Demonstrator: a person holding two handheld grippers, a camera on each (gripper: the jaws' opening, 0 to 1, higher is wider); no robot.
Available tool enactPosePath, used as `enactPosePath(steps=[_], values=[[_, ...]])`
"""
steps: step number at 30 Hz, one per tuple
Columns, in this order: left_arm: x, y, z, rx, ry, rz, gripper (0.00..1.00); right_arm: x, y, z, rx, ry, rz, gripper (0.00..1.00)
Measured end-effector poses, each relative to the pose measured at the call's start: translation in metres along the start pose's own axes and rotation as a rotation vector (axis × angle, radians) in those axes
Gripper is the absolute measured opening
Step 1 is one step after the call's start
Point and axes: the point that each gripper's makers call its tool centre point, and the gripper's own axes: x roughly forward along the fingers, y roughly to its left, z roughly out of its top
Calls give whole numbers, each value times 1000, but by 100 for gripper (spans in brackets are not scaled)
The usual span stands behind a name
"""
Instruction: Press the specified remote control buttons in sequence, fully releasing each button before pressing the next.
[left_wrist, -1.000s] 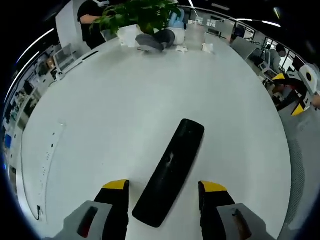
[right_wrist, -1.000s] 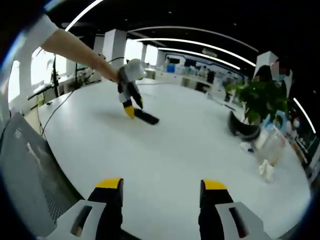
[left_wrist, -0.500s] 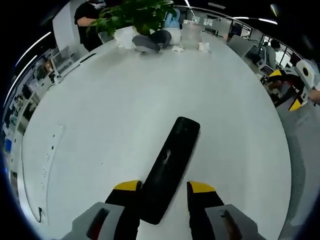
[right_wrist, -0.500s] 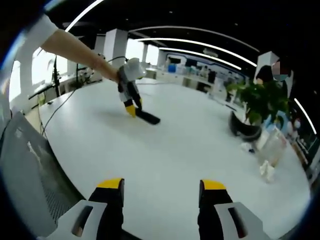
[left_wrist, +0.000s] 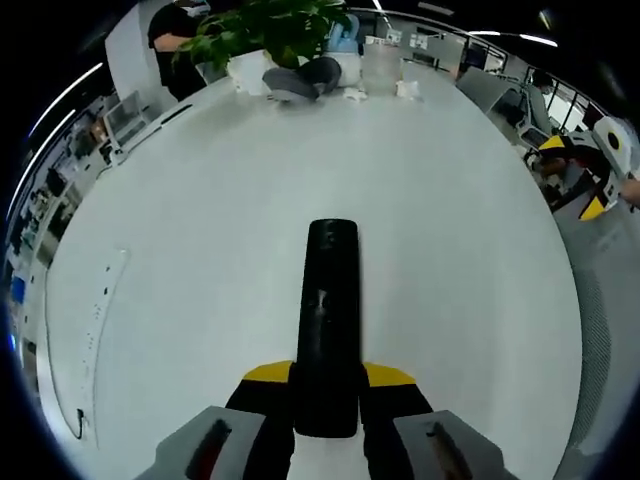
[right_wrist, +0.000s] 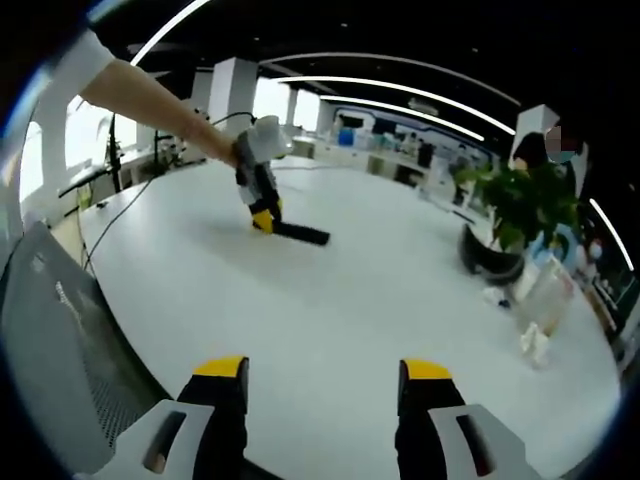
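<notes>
Left tool (left_wrist: 326, 378): yellow-tipped jaws closed on the near end of the remote control (left_wrist: 328, 320), one jaw against each long side. In the right gripper view the same tool (right_wrist: 264, 218) is seen from a distance, held by a person's hand and bare forearm (right_wrist: 150, 98), tips down at the tabletop.

Remote control: black, long and narrow. It lies flat on the white tabletop (left_wrist: 200, 250), pointing straight away from the left tool toward the far end of the table. In the right gripper view it (right_wrist: 302, 233) sticks out to the right of the left tool's tips.

Right tool (right_wrist: 320, 372): jaws spread wide with nothing between them, hovering above the near edge of the tabletop (right_wrist: 380, 300), well apart from the remote control.

Other items:
- Potted plant (left_wrist: 280, 25) at the far end of the tabletop; a dark rounded object (left_wrist: 305, 80) just in front of it.
- Small white and clear items (left_wrist: 385, 85) near the plant, too small to identify.
- White flat strip (left_wrist: 100, 300) along the left edge of the tabletop.
- Grey mesh chair (right_wrist: 55, 340) beside the tabletop in the right gripper view.
- A person in dark clothes (left_wrist: 178, 40) behind the plant.
</notes>
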Motion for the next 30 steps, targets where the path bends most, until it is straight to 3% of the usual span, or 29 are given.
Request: enactPosePath(steps=[30], values=[[-3,-27,-6,35,-2,-20,23,1,0,-1,-6,4,1,58]])
